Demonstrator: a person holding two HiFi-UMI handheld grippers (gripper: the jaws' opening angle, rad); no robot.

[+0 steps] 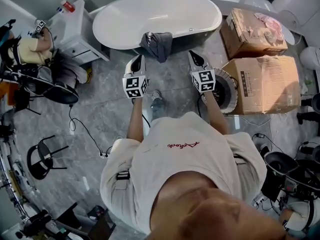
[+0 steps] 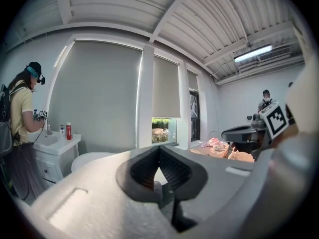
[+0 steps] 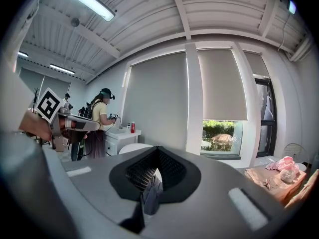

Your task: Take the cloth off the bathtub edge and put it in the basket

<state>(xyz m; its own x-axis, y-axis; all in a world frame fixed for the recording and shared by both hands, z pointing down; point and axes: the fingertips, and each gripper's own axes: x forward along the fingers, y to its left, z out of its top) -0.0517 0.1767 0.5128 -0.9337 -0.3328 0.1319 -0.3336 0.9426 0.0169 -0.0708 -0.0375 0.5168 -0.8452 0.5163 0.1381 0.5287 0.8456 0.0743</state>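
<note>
The left gripper (image 2: 159, 159) has its jaws shut tight together, and nothing is in them. The right gripper (image 3: 157, 159) is the same: jaws together, holding nothing. The person holds both grippers out in front, side by side, with the tips pointing at the bathtub (image 1: 115, 36).

The cloth (image 1: 156, 45) is dark grey. It hangs over the near edge of the white bathtub, part on the rim and part down the side. From above, it sits between the two gripper tips and a bit past them. No gripper touches it.

The basket (image 1: 231, 83) is round and stands on the floor (image 1: 100, 109), just to the right of the right gripper, whose marker cube hides part of it. It is near the bathtub but not touching it.

Two brown boxes (image 1: 262, 84) stand to the right of the basket, one behind the other. To the left of the bathtub is a white sink (image 1: 75, 26) with a red bottle (image 1: 67, 5) on it. Another person (image 1: 30, 49) in a yellow top stands at that sink.
</note>
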